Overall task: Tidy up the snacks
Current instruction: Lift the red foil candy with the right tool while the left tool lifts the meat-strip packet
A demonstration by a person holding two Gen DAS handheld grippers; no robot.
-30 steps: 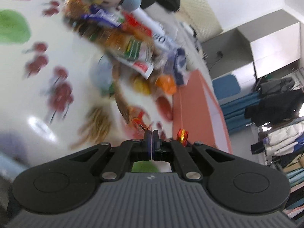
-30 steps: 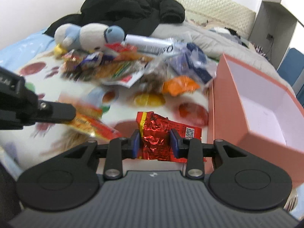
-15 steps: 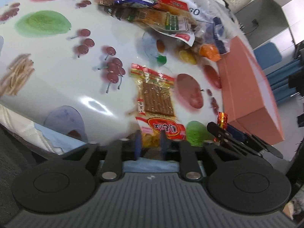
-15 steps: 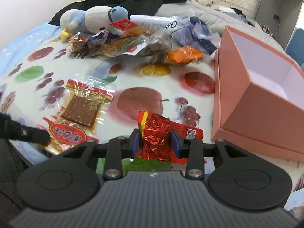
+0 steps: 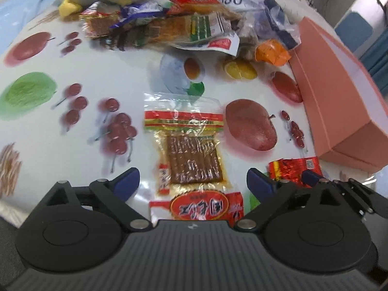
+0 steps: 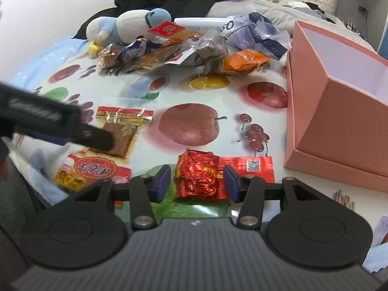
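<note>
A clear packet of brown spicy strips (image 5: pixel 191 155) lies flat on the fruit-print cloth (image 5: pixel 92 68), between the wide-open fingers of my left gripper (image 5: pixel 193 184); it also shows in the right wrist view (image 6: pixel 114 135). A crinkled red foil snack packet (image 6: pixel 203 177) lies on the cloth between the open fingers of my right gripper (image 6: pixel 197 181), untouched by the pads; it also shows in the left wrist view (image 5: pixel 291 169). An open pink box (image 6: pixel 339 89) stands to the right, empty as far as visible.
A heap of snack packets (image 6: pixel 174 48) lies at the far side with an orange packet (image 6: pixel 245 60), a blue-white plastic bag (image 6: pixel 257 34) and a blue and white plush toy (image 6: pixel 126 26). Black clothes lie behind. The cloth's near edge is just below both grippers.
My left gripper opened wide and let the strip packet down onto the cloth. My right gripper opened and released the red foil packet, which now lies flat.
</note>
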